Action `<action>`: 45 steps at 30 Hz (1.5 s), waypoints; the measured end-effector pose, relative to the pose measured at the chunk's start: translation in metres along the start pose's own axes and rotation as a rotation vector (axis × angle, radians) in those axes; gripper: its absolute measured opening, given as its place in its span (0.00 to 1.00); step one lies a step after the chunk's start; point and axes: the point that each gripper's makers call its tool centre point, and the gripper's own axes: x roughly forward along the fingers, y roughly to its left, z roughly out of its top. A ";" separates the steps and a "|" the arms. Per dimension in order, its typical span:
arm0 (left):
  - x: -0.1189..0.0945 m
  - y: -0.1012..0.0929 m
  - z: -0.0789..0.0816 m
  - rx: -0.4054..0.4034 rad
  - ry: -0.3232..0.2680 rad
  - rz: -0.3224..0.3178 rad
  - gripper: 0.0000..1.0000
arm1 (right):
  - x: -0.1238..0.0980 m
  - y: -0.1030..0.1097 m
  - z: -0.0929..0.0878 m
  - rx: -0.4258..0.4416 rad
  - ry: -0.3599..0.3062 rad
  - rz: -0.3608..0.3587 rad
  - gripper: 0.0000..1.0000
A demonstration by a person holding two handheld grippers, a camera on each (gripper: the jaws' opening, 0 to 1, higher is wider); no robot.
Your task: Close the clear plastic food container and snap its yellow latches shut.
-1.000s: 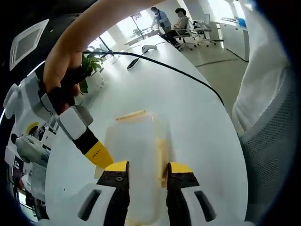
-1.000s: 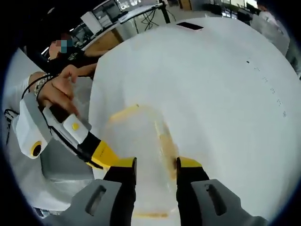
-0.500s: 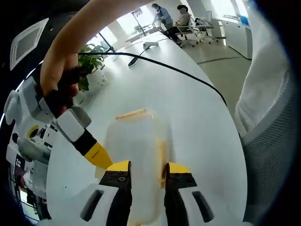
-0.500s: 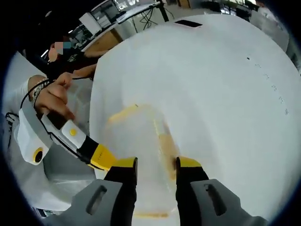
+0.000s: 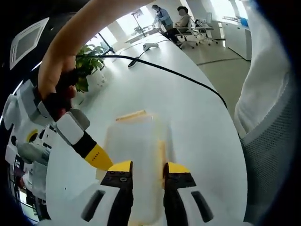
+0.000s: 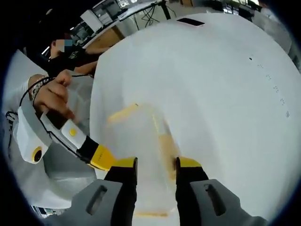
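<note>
The clear plastic food container (image 5: 136,141) lies on the white table (image 5: 193,113), its lid down. A yellow latch (image 5: 130,115) shows at its far end and another (image 5: 161,153) along its right side. My left gripper (image 5: 148,167) has its jaws pressed against the container's near end. The right gripper (image 5: 96,155) comes in from the left, its yellow tip at the container's corner. In the right gripper view the container (image 6: 136,136) runs between the jaws of my right gripper (image 6: 156,164), with a yellow latch (image 6: 146,214) at the near end. The left gripper (image 6: 99,156) touches its left side.
A black cable (image 5: 178,73) crosses the table beyond the container, and a potted plant (image 5: 89,63) stands at the far left. A person's white clothing (image 5: 268,94) is close on the right. A hand (image 6: 54,96) holds the left gripper. Bare tabletop (image 6: 216,84) stretches to the right.
My left gripper's jaws have drawn closer together on the container. The right gripper's jaws keep the same gap. The container has not moved.
</note>
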 end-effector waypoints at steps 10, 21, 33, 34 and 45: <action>-0.003 0.002 0.001 0.005 -0.007 -0.004 0.17 | 0.010 0.004 -0.008 -0.016 0.088 0.063 0.25; -0.005 0.003 0.003 0.012 -0.016 0.007 0.19 | 0.009 0.006 0.004 -0.069 0.071 0.029 0.26; -0.006 -0.001 0.005 0.126 0.003 0.059 0.22 | 0.002 0.004 0.010 -0.075 0.017 -0.043 0.26; -0.007 0.000 0.003 0.137 0.017 0.060 0.22 | 0.000 0.003 0.009 -0.078 0.002 -0.052 0.27; -0.031 0.004 -0.022 0.058 0.096 0.032 0.46 | -0.034 0.010 -0.001 -0.097 -0.134 -0.160 0.59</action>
